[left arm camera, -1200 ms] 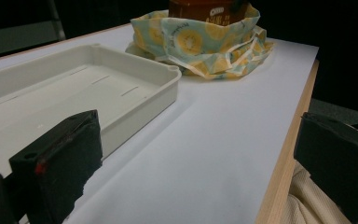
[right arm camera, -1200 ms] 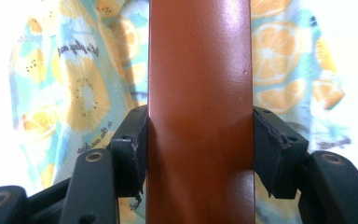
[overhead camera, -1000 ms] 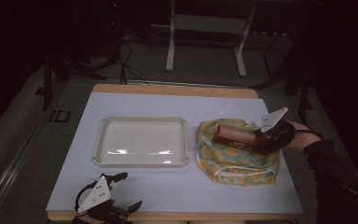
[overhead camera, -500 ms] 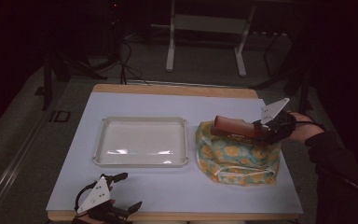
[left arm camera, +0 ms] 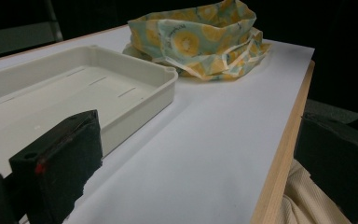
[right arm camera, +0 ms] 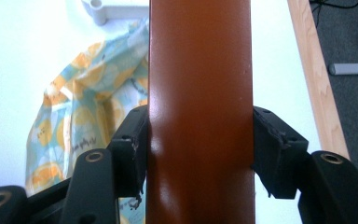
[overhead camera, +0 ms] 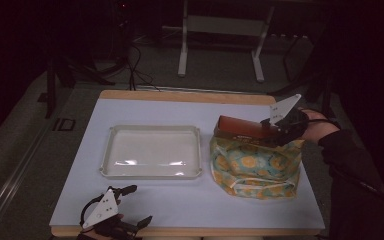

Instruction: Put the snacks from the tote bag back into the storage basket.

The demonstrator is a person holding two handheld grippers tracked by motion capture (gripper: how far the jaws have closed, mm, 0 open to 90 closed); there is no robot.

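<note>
Your right gripper (overhead camera: 272,131) pinches the brown box (overhead camera: 240,129), holding it just above the bag (overhead camera: 254,165), right of the tray (overhead camera: 151,151). Your left gripper (overhead camera: 130,206) sits spread at the table's (overhead camera: 190,107) near edge, holding nothing.

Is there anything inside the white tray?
No, the white tray is bare inside; the brown box is up over the flowery bag.

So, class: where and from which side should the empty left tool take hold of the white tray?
Grip the tray's raised near rim from the person's side. It is thin, upright and bare, and the open left tool lies just before it.
</note>
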